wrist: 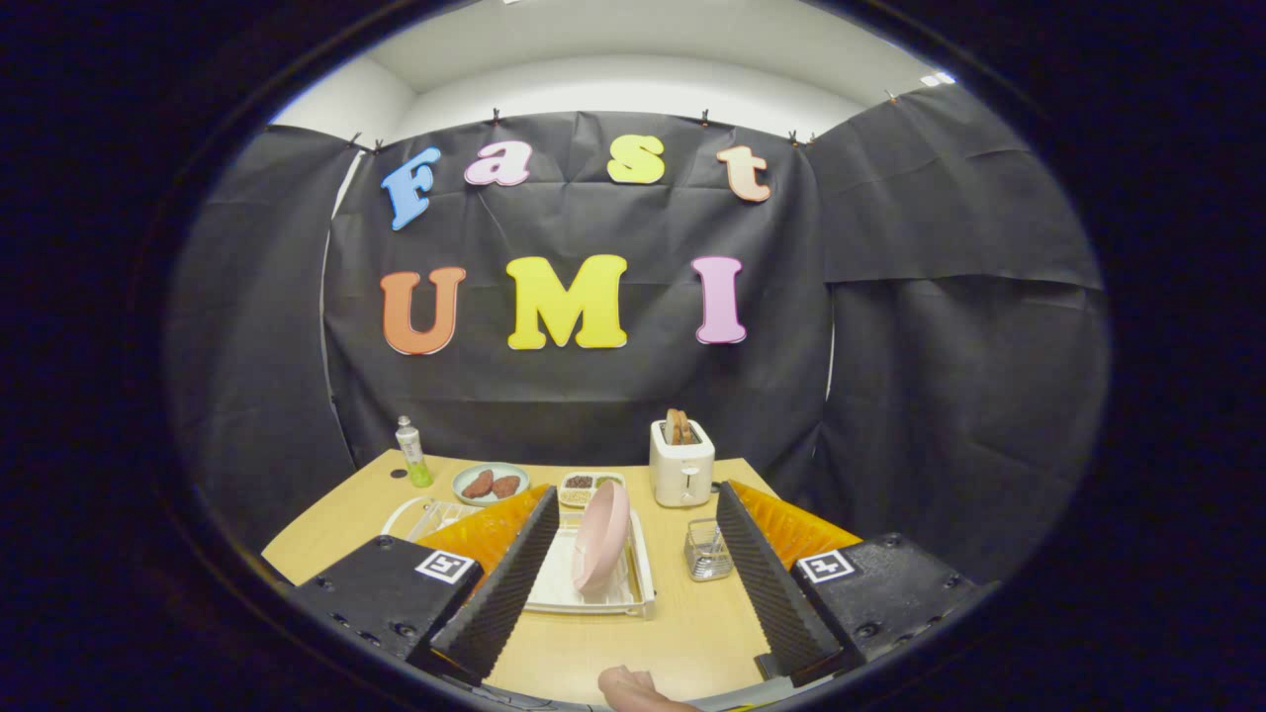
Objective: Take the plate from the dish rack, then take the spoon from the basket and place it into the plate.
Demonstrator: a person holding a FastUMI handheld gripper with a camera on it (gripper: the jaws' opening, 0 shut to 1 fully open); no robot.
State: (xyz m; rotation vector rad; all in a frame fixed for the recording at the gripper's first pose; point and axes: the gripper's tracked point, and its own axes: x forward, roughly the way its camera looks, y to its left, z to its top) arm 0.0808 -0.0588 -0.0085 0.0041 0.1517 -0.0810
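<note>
A pink plate stands on edge in a white dish rack on the wooden table, just ahead of my fingers and nearer the left one. To the rack's right sits a small clear wire basket with a spoon upright in it, close to the right finger. My gripper is held above the table's near side, open wide, with nothing between its fingers. The rack's left part is hidden behind the left finger.
A white toaster with bread stands beyond the basket. Behind the rack lie a small tray of food, a light plate with two brown patties and a small bottle. A hand shows at the near table edge.
</note>
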